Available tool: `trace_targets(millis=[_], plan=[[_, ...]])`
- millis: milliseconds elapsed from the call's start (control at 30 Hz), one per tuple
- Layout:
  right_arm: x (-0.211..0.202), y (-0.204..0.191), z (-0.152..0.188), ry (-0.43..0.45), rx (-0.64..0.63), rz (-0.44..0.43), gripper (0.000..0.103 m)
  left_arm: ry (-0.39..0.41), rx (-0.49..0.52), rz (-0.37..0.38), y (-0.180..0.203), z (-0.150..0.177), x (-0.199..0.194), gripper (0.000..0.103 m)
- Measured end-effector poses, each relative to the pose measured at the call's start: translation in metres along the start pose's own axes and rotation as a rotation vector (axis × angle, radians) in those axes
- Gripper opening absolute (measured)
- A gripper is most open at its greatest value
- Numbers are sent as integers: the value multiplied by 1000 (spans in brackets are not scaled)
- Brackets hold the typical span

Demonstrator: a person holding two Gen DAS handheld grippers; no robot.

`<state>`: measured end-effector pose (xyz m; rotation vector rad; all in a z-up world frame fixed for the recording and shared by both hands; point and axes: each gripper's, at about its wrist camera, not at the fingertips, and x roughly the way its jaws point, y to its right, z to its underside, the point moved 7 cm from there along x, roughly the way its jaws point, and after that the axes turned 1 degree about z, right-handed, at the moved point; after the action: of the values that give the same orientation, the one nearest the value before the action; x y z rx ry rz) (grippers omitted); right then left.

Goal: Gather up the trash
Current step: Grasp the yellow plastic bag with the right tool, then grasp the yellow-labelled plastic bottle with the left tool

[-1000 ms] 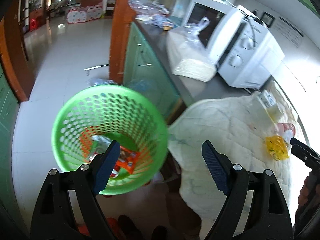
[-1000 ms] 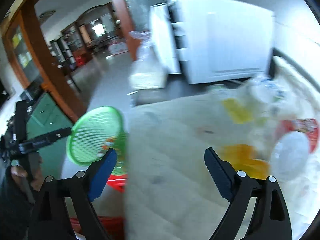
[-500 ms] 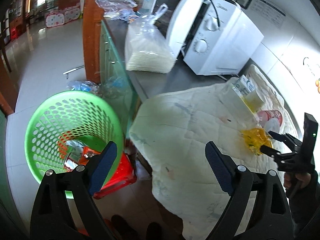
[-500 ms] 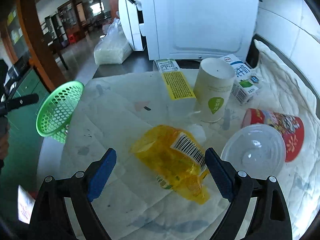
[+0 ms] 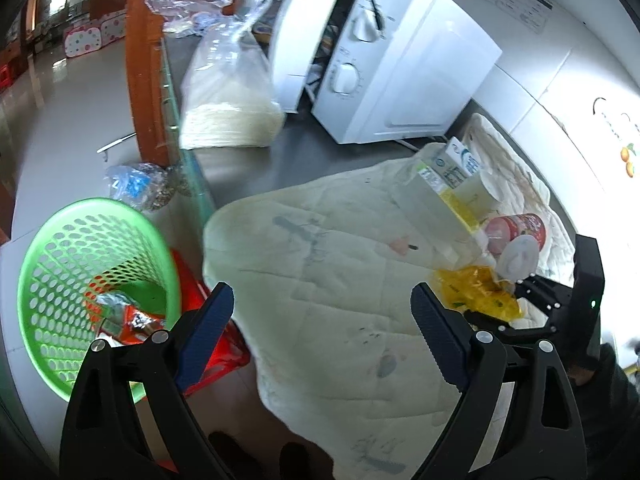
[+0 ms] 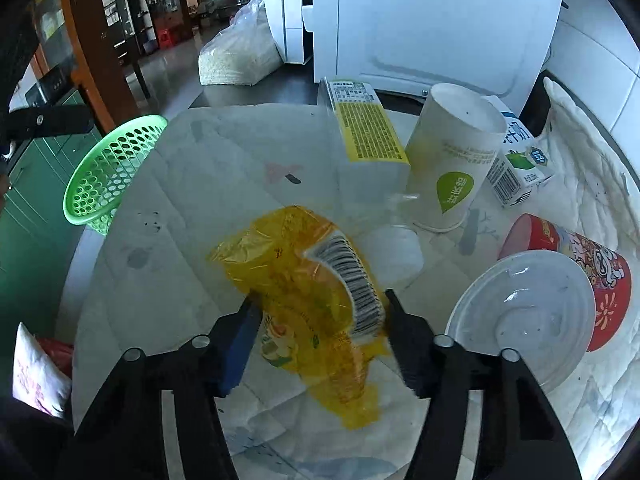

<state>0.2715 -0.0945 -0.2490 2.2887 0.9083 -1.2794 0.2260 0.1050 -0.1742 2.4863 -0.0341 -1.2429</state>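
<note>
A crumpled yellow plastic wrapper (image 6: 308,292) with a barcode lies on the white quilted cloth (image 6: 168,216). My right gripper (image 6: 320,320) has its jaws closed in on both sides of the wrapper, which fills the gap between them. The wrapper also shows in the left wrist view (image 5: 476,288), with the right gripper (image 5: 516,304) at it. My left gripper (image 5: 322,326) is open and empty above the cloth's near edge. A green mesh basket (image 5: 52,264) with wrappers inside stands on the floor to the left; it also shows in the right wrist view (image 6: 108,176).
On the cloth behind the wrapper: a clear box with a yellow label (image 6: 368,132), a white paper cup (image 6: 452,164), a milk carton (image 6: 520,164), a red cup (image 6: 580,264) and a white lid (image 6: 524,312). A white microwave (image 5: 384,64) and a bag of rice (image 5: 228,108) stand on the counter.
My right gripper moved forward and down onto the yellow wrapper and narrowed from wide open to closing on it. My left gripper swung right, away from the basket, staying open.
</note>
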Motion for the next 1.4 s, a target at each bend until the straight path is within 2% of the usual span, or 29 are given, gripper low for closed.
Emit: trace_targets(millis=[167,367,500,767,1033,1100,1167,1267,1400], plan=[[-12,-2,4,39,50,-49,40,-36,-22,55,27,-9,15,89],[-36,-5,20,77,129,-85,40,-67,-18,85,73,-25,35,89],[-54,-7,32,104,168,-103,40,-115,-87,110,102,-39,62,89],[-84,-4,54,156,208,-116,40,-211,-262,44,122,-52,118,89],[-86,6,66,170,241,-123,41,-255,-407,2,115,-41,151,87],[-87,8,67,172,252,-121,41,-265,-420,-1,115,-37,157,83],[-87,10,68,175,264,-121,41,-278,-437,-5,115,-32,163,74],[-89,8,68,175,272,-123,41,-280,-460,-1,114,-28,168,72],[-88,8,72,166,281,-119,41,-275,-424,5,121,-30,165,62]])
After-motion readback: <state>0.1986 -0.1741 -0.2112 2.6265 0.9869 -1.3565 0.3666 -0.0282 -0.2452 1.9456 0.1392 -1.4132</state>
